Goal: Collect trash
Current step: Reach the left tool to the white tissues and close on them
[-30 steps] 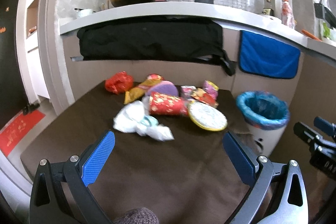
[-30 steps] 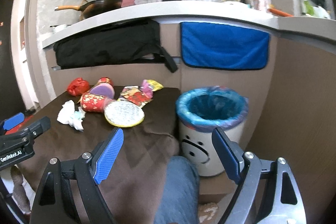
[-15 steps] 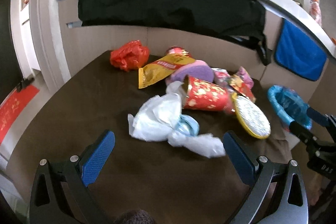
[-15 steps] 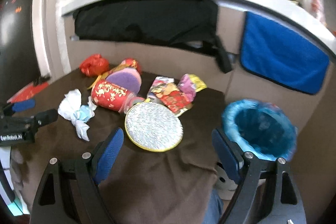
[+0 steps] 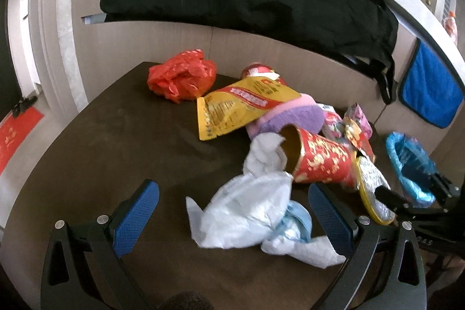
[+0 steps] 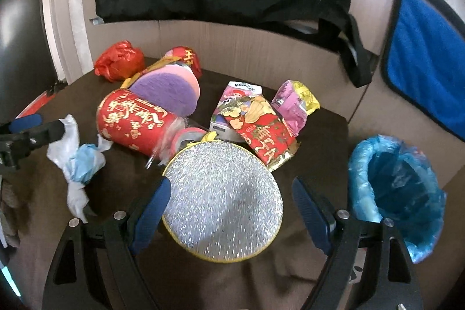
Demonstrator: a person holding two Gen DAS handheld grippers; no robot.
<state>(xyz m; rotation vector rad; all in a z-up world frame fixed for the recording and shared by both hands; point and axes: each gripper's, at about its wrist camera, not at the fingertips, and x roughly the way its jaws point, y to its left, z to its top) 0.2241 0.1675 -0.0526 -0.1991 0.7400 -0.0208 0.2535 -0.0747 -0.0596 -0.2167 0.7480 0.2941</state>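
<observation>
Both grippers have closed in on the table trash; left gripper [image 5: 232,218] jaws apart around tissue wad [image 5: 250,211]; right gripper [image 6: 231,215] apart around foil disc [image 6: 222,201]; bin [image 6: 395,193] right; grasps next.

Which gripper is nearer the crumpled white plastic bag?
Left. The left gripper has the white plastic bag lying between its open fingers; the right gripper is off to the side, framing the glittery silver disc.
</observation>
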